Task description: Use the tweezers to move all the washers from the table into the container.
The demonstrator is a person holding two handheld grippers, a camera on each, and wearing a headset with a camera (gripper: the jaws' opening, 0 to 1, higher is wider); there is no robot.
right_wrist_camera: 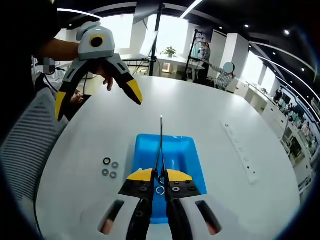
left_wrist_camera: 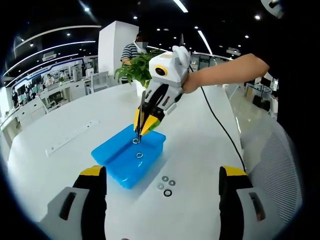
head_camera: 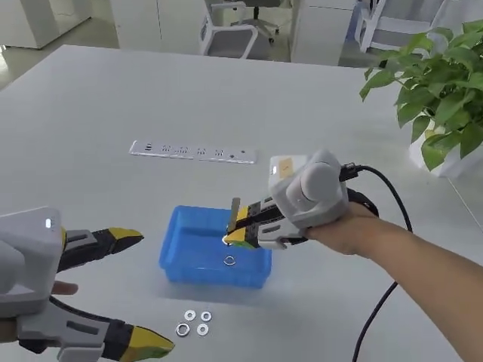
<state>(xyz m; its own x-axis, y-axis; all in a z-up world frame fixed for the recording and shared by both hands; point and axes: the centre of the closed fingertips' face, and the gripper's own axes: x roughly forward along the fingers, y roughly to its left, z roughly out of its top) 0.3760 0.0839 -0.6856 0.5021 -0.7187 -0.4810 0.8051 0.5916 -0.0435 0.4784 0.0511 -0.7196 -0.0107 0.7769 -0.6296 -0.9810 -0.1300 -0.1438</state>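
Note:
My right gripper [head_camera: 243, 230] is shut on thin metal tweezers [right_wrist_camera: 161, 142], which point down over the blue container [head_camera: 181, 249]. A washer [left_wrist_camera: 135, 141] hangs at the tweezers' tip just above the container's floor. Another washer [head_camera: 229, 262] lies inside the container. Several washers [head_camera: 195, 322] lie in a cluster on the white table in front of the container, seen as washers [left_wrist_camera: 166, 186] and washers [right_wrist_camera: 110, 168] from the grippers. My left gripper [head_camera: 147, 292] hovers open at the lower left, near that cluster, holding nothing.
A white power strip [head_camera: 191, 151] lies on the table behind the container. A potted plant [head_camera: 441, 83] stands at the far right edge. A black cable [head_camera: 385, 302] trails from the right gripper. Chairs and cabinets stand beyond the table.

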